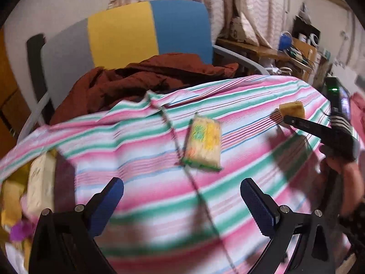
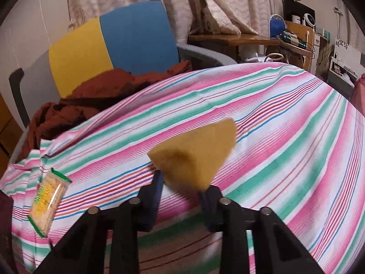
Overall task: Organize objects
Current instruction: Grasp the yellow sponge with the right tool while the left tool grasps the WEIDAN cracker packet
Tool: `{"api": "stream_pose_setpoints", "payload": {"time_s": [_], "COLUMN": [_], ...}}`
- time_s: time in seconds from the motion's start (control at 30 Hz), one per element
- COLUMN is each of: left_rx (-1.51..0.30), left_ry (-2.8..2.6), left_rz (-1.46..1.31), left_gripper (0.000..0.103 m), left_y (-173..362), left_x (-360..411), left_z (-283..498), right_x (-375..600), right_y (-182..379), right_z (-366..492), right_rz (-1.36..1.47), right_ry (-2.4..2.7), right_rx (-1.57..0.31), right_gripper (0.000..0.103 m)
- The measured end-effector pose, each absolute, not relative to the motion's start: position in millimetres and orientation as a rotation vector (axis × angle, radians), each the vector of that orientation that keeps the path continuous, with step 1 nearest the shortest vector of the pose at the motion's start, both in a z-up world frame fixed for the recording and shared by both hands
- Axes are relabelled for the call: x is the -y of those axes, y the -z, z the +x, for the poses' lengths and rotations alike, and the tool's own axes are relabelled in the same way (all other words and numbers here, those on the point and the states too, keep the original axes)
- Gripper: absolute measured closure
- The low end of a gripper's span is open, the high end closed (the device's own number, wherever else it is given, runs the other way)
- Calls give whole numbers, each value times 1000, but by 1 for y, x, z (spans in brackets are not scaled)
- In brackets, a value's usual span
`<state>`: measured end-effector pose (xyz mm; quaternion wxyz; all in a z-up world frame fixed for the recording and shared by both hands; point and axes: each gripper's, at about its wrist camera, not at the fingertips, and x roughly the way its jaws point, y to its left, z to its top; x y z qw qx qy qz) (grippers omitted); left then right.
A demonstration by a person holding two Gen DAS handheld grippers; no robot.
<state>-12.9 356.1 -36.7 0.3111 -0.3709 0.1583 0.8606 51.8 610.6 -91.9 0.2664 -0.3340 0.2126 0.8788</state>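
The left gripper [image 1: 182, 203] hangs over the pink, green and white striped cloth [image 1: 141, 150] with its blue-padded jaws spread wide and nothing between them. Ahead of it, just beyond the fingertips and slightly to their right, lies the flat clear-wrapped packet of pale crackers with green edging [image 1: 203, 145], resting on the cloth across a dark seam. Further right, the right gripper [image 2: 182, 183] is clamped on the yellow-brown sponge block [image 2: 196, 153]; its pads pinch the near lower corner only, so most of the block sticks out past the fingertips, lifted a little clear of the cloth as far as I can tell.

The step in hand looks to be carrying that sponge to wherever it belongs. A corner grip on something soft can let it swing or slip, so I would keep the squeeze steady, move it slowly and level, and set it down flat before letting go. For the left tool, the packet is the likely next pick: come in with the jaws straddling its narrow width, low to the cloth, and close gently so the crackers do not crack and no fold of cloth is caught.

Counting: one cracker packet, one sponge, two grippers, one striped cloth. Behind them stands one chair with a grey, yellow and blue back [image 1: 127, 34], holding one rumpled rust-brown garment [image 1: 136, 80]
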Motion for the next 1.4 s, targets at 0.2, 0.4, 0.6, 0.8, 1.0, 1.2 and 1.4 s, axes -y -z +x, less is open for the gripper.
{"api": "stream_pose_setpoints", "payload": {"time_s": [0.2, 0.4, 0.6, 0.8, 1.0, 1.2, 1.4], "left_rx": [-539, -577, -541, -529, -520, -554, -541], "left_ry": [-2246, -2253, -2214, -2161, -2135, -2125, -2124], "left_rz": [-955, -990, -982, -975, -933, -890, -888], "left_gripper": [0, 0, 1, 27, 40, 53, 53], "left_y": [60, 82, 85, 90, 90, 89, 90], "left_x": [-407, -428, -435, -439, -441, -446, -445], "left_z": [-37, -60, -69, -71, -64, -56, -58], "right_x": [-609, -616, -634, -656, -645, -655, -661], "right_y": [88, 67, 71, 91, 76, 68, 83], "right_z": [69, 67, 29, 55, 79, 66, 48], "right_rz": [-847, -771, -907, -936, -875, -898, -988], "right_ry": [-2374, -2329, -2271, -2185, -2220, -2232, -2275], "right_rx": [-644, -615, -425, -705, -556, -487, -461], "right_gripper": [76, 38, 34, 36, 34, 33, 32]}}
